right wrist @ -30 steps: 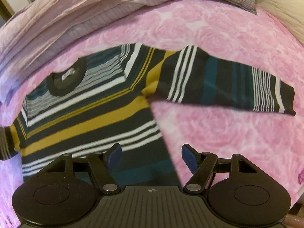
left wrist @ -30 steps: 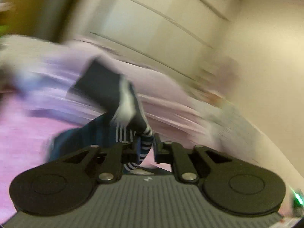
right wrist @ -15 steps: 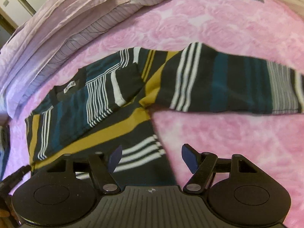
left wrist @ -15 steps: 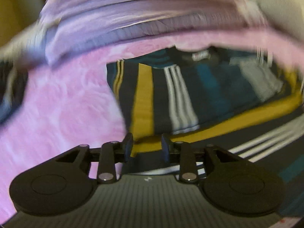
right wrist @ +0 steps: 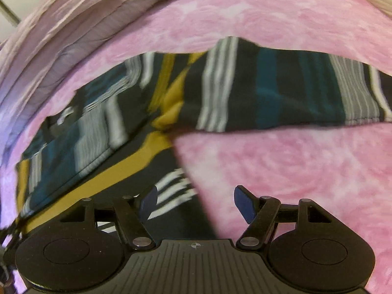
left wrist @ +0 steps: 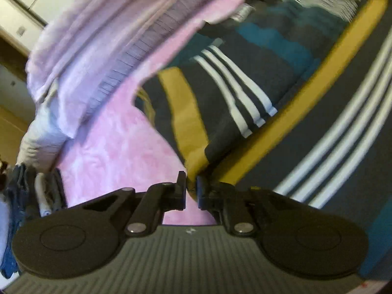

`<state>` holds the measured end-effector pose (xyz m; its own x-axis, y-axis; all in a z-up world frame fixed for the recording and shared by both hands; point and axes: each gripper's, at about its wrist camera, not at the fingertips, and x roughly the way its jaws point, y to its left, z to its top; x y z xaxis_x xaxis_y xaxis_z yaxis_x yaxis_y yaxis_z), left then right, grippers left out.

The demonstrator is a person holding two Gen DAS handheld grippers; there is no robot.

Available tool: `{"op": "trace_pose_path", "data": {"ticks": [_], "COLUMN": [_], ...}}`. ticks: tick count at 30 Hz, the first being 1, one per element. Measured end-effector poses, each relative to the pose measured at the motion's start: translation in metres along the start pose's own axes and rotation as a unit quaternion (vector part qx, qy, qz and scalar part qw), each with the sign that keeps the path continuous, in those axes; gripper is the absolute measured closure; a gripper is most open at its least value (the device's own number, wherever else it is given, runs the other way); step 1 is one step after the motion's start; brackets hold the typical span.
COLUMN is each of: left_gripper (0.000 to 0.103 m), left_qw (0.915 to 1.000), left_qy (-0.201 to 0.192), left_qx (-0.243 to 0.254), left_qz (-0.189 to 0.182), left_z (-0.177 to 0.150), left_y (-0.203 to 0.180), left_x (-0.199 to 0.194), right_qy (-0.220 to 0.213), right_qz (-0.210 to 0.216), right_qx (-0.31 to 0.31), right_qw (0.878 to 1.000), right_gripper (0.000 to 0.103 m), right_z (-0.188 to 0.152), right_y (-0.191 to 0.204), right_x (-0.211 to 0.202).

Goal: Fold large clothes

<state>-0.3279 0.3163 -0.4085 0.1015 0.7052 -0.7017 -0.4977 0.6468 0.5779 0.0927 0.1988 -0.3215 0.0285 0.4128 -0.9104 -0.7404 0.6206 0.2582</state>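
Striped sweater (right wrist: pixel 137 152) spread flat on the pink bedspread (right wrist: pixel 281 171), with the heap of pale bedding (right wrist: pixel 61 36) beyond its collar side. One sleeve is already folded diagonally across the chest; the other sleeve (right wrist: pixel 281 90) stretches straight out from the shoulder, its long axis running sideways across the right wrist view, cuff farthest from the body of the sweater. Left gripper (left wrist: pixel 190 191): fingers nearly closed, with a yellow-and-dark fold of the sweater between them at the garment's side edge; whether they actually pinch the cloth or are merely close about it is not certain in the blurred left wrist view. Right gripper (right wrist: pixel 193 202): fingers spread wide and holding nothing, poised above the sweater's hem corner where cloth meets bedspread. The outstretched sleeve lies ahead of these fingers and off toward the far side from the sweater's body, separated from them by bare bedspread. The right gripper is judged the nearer to that sleeve, so folding it inward would most likely fall to this hand.
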Motion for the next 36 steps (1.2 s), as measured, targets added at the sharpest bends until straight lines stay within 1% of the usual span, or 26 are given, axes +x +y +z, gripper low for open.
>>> {"op": "trace_pose_path", "data": {"ticks": [2,3,5,6,7,8,10,11,12,14,16,18,19,20,21,22,23,25,26,27,28,30,32,33,35,36], "left_gripper": [0.097,0.095,0.089,0.086,0.086,0.084,0.082,0.081,0.081,0.08,0.08,0.08,0.08,0.08,0.08,0.08,0.08,0.08,0.08,0.08,0.08,0.08,0.08,0.08,0.08,0.08], "left_qw": [0.9996,0.9999,0.9987,0.9951,0.9899,0.982,0.9589,0.9431,0.9308,0.9049,0.8749,0.8517,0.8441,0.8377,0.8345,0.8328,0.8318,0.8303,0.8287,0.8261,0.8231,0.8161,0.8091,0.807,0.8051,0.8035], "left_qy": [0.0,0.004,0.017,0.025,0.031,0.036,0.049,0.059,0.067,0.078,0.085,0.091,0.094,0.096,0.096,0.095,0.093,0.084,0.082,0.079,0.075,0.071,0.068,0.068,0.07,0.073], "left_qx": [0.026,0.012,-0.045,-0.089,-0.13,-0.175,-0.266,-0.313,-0.346,-0.406,-0.463,-0.501,-0.513,-0.522,-0.526,-0.528,-0.53,-0.532,-0.535,-0.539,-0.544,-0.554,-0.564,-0.566,-0.569,-0.571], "left_qz": [0.008,0.002,-0.019,-0.035,-0.048,-0.062,-0.084,-0.094,-0.097,-0.102,-0.113,-0.122,-0.126,-0.13,-0.132,-0.135,-0.138,-0.142,-0.143,-0.144,-0.145,-0.147,-0.151,-0.152,-0.152,-0.152], "left_z": [0.002,0.004,0.005,0.004,0.002,-0.001,-0.011,-0.017,-0.021,-0.03,-0.039,-0.045,-0.045,-0.046,-0.046,-0.046,-0.045,-0.045,-0.045,-0.046,-0.047,-0.051,-0.056,-0.058,-0.064,-0.068], "left_y": [-0.007,-0.002,0.016,0.028,0.039,0.049,0.068,0.077,0.083,0.091,0.097,0.098,0.099,0.099,0.099,0.1,0.101,0.104,0.106,0.108,0.11,0.114,0.115,0.116,0.116,0.116], "left_x": [-0.001,-0.002,-0.006,-0.01,-0.013,-0.021,-0.033,-0.039,-0.043,-0.051,-0.057,-0.06,-0.06,-0.06,-0.06,-0.061,-0.063,-0.066,-0.068,-0.07,-0.071,-0.072,-0.074,-0.074,-0.075,-0.075], "right_qy": [0.002,0.002,-0.004,-0.015,-0.033,-0.048,-0.088,-0.108,-0.12,-0.145,-0.172,-0.191,-0.197,-0.203,-0.206,-0.199,-0.196,-0.215,-0.231,-0.246,-0.266,-0.297,-0.317,-0.324,-0.327,-0.323], "right_qz": [-0.012,-0.019,-0.025,-0.019,-0.014,-0.005,0.026,0.034,0.037,0.042,0.049,0.066,0.069,0.067,0.057,0.034,0.012,-0.034,-0.048,-0.057,-0.067,-0.044,0.001,0.026,0.064,0.081], "right_qx": [0.018,0.029,0.057,0.071,0.095,0.118,0.185,0.222,0.252,0.327,0.381,0.418,0.432,0.44,0.439,0.425,0.407,0.343,0.292,0.247,0.185,0.076,-0.037,-0.099,-0.226,-0.275], "right_qw": [1.0,0.999,0.998,0.997,0.995,0.992,0.979,0.969,0.96,0.933,0.907,0.886,0.877,0.872,0.873,0.882,0.892,0.914,0.927,0.935,0.944,0.951,0.948,0.941,0.915,0.902], "right_gripper": [0.036,0.036,0.036,0.036,0.036,0.036,0.036,0.036,0.036,0.036,0.037,0.04,0.045,0.065,0.088,0.1,0.1,0.1,0.1,0.1,0.1,0.1,0.1,0.1,0.1,0.1], "right_z": [0.0,0.0,0.002,0.003,0.006,0.008,0.012,0.013,0.013,0.011,0.007,0.007,0.009,0.013,0.018,0.027,0.037,0.06,0.076,0.086,0.1,0.111,0.102,0.09,0.05,0.026], "right_y": [-0.013,-0.02,-0.037,-0.048,-0.062,-0.077,-0.113,-0.133,-0.149,-0.186,-0.214,-0.233,-0.239,-0.242,-0.241,-0.239,-0.233,-0.203,-0.181,-0.159,-0.124,-0.053,0.024,0.064,0.141,0.169], "right_x": [0.007,0.01,0.011,0.008,0.005,0.0,-0.007,-0.009,-0.009,-0.007,-0.004,0.003,0.006,0.008,0.009,0.009,0.007,-0.008,-0.021,-0.03,-0.045,-0.067,-0.084,-0.09,-0.096,-0.095]}}
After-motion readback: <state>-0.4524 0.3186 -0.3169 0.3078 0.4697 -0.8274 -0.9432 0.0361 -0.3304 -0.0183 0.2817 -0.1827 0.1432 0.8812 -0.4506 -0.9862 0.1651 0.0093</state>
